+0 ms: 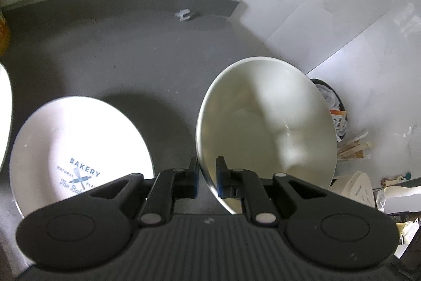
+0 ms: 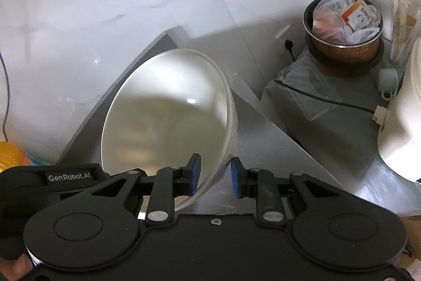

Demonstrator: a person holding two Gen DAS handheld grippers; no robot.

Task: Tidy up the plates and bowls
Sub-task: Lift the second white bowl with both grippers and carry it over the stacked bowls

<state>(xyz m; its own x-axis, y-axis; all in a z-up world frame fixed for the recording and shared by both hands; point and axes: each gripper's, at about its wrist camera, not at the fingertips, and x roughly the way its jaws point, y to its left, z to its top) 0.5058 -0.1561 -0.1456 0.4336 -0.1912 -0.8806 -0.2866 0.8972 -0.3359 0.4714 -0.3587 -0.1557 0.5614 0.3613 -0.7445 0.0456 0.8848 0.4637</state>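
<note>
Gripping: the left gripper point(image 1: 207, 177) pinches the rim of one white bowl point(image 1: 265, 133), which hangs tilted above the grey counter point(image 1: 126, 57).
Right gripper point(image 2: 215, 177): fingers straddle the rim of one bowl point(image 2: 168, 120), also tilted; I cannot tell if the outer pad touches.
Plates: one full plate point(image 1: 79, 138) printed "BAKERY" lies flat left of the left bowl; a second white edge point(image 1: 5, 109) shows at far left.
Pots: one brown pot point(image 2: 344, 44) stuffed with bags, well apart.

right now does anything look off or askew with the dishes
Both bowls are tipped steeply on edge, each pinched at its rim: the left gripper on a white bowl, the right gripper on a glossy bowl. The bakery plate lies flat. Nothing looks spilled or broken.
</note>
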